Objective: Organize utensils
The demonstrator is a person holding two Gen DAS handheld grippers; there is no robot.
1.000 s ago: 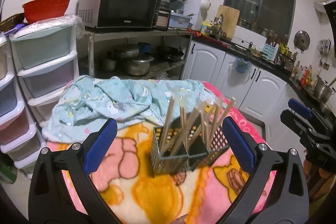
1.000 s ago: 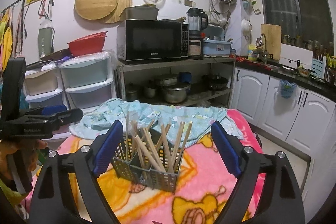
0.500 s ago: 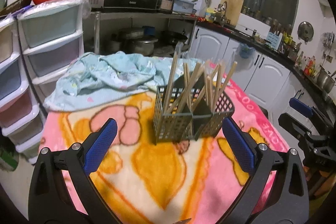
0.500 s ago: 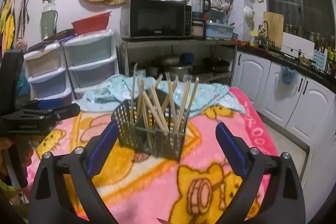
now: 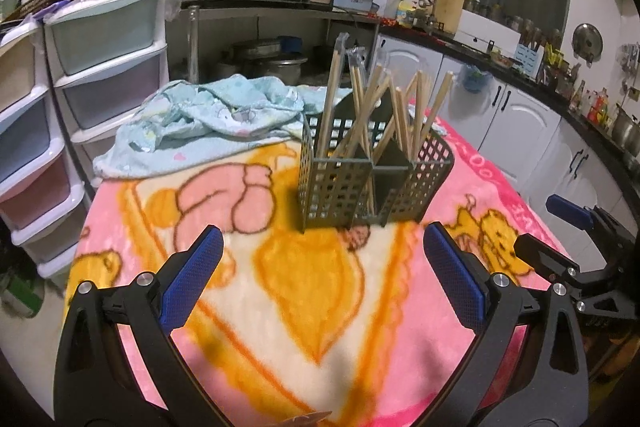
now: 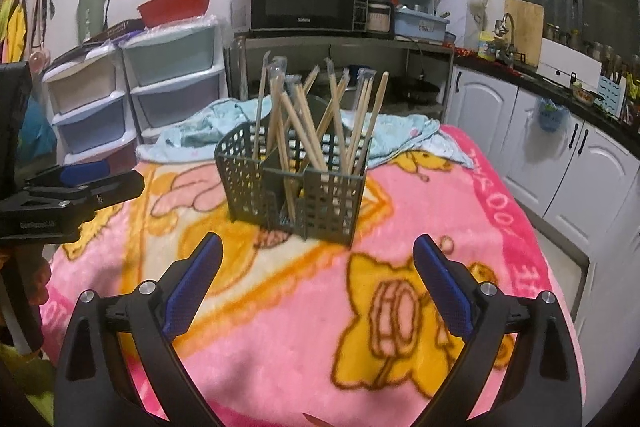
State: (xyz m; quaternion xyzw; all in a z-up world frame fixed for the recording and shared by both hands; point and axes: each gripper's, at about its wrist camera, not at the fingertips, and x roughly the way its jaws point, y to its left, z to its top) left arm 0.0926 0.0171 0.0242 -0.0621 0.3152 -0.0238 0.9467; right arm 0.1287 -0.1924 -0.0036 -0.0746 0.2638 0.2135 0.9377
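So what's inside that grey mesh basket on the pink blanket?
The basket holds a bunch of wooden chopsticks standing at slants, some with clear wrappers on their tips. Dividers split it into compartments. The perforated walls and dividers hide the chopsticks' lower ends and most of the basket floor.

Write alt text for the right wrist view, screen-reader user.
A dark slotted utensil basket full of upright wooden chopsticks stands on a pink cartoon-print blanket, just ahead of the right gripper, whose blue-padded jaws are open and empty. The left gripper shows at the left edge; a crumpled light-blue cloth lies behind the basket.
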